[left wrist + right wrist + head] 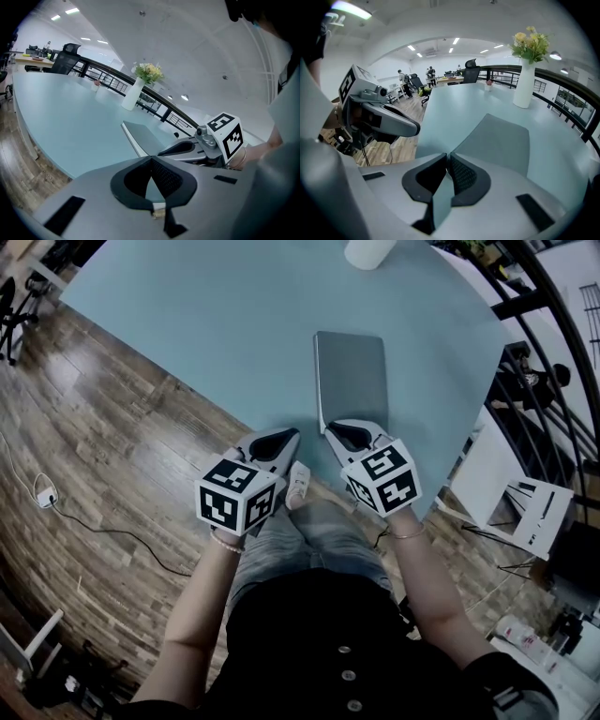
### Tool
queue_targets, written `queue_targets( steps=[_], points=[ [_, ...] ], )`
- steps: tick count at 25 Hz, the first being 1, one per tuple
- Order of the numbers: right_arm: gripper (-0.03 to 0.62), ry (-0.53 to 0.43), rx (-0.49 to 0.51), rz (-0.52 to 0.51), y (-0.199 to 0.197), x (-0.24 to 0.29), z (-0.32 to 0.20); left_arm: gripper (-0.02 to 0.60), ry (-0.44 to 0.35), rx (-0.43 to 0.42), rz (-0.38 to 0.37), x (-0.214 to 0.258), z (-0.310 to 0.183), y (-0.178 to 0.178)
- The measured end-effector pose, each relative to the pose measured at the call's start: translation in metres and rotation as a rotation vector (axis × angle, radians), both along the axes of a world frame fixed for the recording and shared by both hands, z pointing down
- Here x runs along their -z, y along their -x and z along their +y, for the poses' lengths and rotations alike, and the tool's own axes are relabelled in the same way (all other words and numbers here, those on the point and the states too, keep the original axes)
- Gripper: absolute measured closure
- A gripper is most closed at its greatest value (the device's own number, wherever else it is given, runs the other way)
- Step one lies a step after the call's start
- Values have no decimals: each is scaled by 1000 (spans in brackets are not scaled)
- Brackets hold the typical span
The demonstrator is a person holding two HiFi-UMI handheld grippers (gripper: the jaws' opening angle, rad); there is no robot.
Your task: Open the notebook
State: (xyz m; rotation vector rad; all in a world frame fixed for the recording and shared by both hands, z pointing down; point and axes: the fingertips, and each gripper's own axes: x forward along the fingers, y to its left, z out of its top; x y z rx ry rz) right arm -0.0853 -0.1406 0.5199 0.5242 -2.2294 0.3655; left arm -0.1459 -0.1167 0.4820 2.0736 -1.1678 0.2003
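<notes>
A closed grey notebook [352, 376] lies flat on the pale blue table [206, 324], near its front edge. My right gripper [328, 428] sits at the notebook's near left corner. In the right gripper view the notebook [501, 140] runs its corner straight into the tips of that gripper [446, 157], which are pinched together on it. How much of the book's thickness is caught is hidden. My left gripper [292, 434] hovers just left of it over the table edge, shut with nothing held [151, 160]. From the left gripper view the notebook [147, 136] lies beside the right gripper [161, 153].
A white vase [368, 251] with flowers [529, 44] stands at the table's far side beyond the notebook. A black railing [539, 334] runs along the right, with a white stand [525, 507] below it. Wooden floor with a cable [94, 521] lies left.
</notes>
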Motion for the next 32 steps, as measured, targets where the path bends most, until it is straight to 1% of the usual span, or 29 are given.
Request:
queue_targets(
  steps=[6, 11, 23, 32],
  points=[
    [568, 12, -44, -85, -7, 22, -2, 565, -27, 6, -1, 15, -9, -5],
    [569, 0, -74, -145, -16, 41, -5, 564, -43, -14, -11, 24, -14, -18],
    [571, -22, -187, -270, -51, 79, -18, 564, -64, -107, -55, 41, -30, -49],
    [571, -61, -275, -329, -96, 101, -37, 565, -95, -185, -86, 51, -57, -84]
  ],
)
